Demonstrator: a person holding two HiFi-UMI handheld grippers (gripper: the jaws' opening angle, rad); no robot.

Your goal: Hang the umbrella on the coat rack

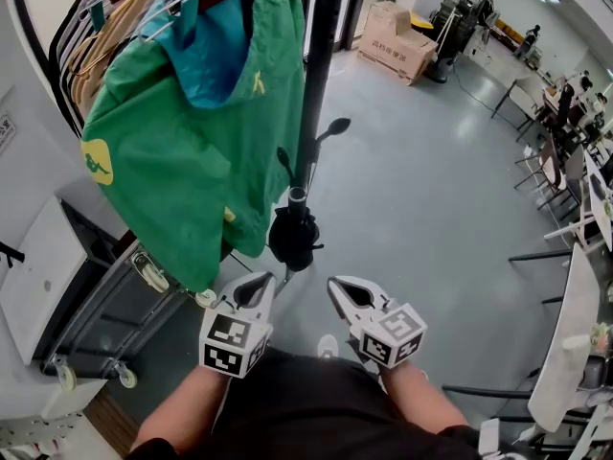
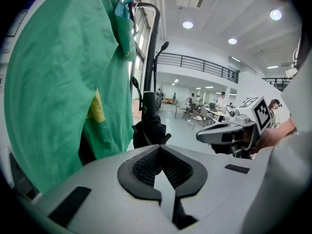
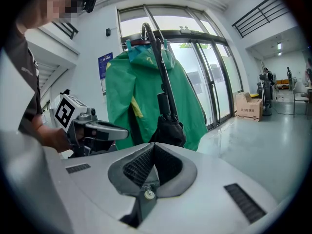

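The black folded umbrella [image 1: 292,238] hangs by its handle on the black coat rack pole [image 1: 319,65], next to a green jacket [image 1: 182,151]. My left gripper [image 1: 257,286] and right gripper [image 1: 340,290] are held side by side just below it, apart from it, both shut and empty. In the left gripper view the umbrella [image 2: 148,130] hangs straight ahead beyond my closed left gripper [image 2: 160,147], and the right gripper [image 2: 219,133] shows at the right. The right gripper view has the umbrella [image 3: 169,128] ahead of the closed right gripper [image 3: 153,145], in front of the jacket [image 3: 131,96].
A grey wheeled cart [image 1: 105,324] and a white cabinet [image 1: 43,276] stand at the left under the jacket. A cardboard box [image 1: 397,38] sits far back. Chairs and tables [image 1: 575,190] line the right side. Glass doors [image 3: 214,82] lie behind the rack.
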